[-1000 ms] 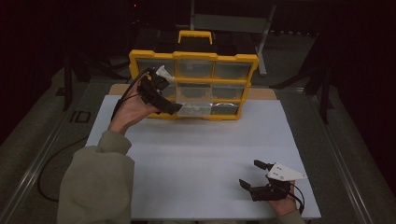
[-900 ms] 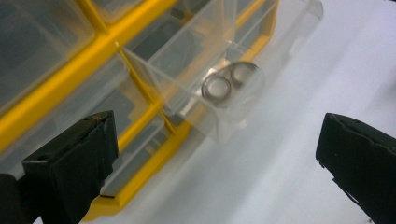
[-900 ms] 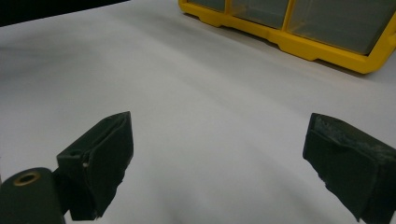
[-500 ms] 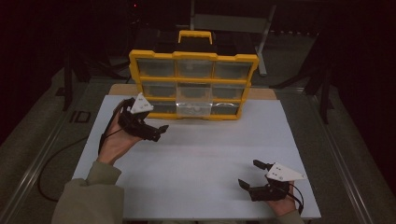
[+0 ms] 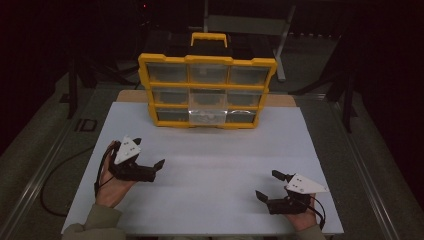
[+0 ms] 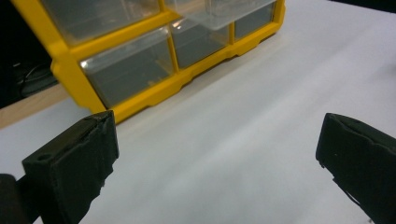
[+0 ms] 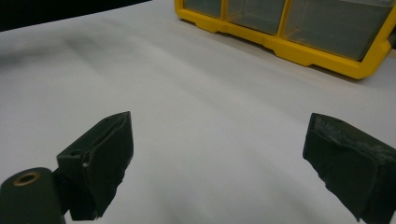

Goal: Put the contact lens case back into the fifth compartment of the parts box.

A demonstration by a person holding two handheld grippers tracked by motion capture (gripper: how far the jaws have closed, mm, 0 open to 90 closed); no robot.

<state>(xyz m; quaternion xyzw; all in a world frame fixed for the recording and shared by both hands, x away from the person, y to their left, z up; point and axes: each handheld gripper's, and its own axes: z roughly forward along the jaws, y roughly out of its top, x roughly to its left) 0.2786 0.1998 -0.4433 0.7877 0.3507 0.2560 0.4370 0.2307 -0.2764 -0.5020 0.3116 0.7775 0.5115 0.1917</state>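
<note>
The yellow organizer's (image 6: 154,88) top is cut off; its drawer (image 5: 207,116) contents are indistinct.

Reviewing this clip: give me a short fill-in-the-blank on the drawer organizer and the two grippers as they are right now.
1. The frame of the drawer organizer is coloured ____.
2. The drawer that sticks out of the frame sits in the ____ row, middle column.
3. The jaws of the left gripper and the right gripper are both ____.
4. Both grippers sit over the ____ board that covers the table.

Missing words: yellow; bottom; open; white
</note>
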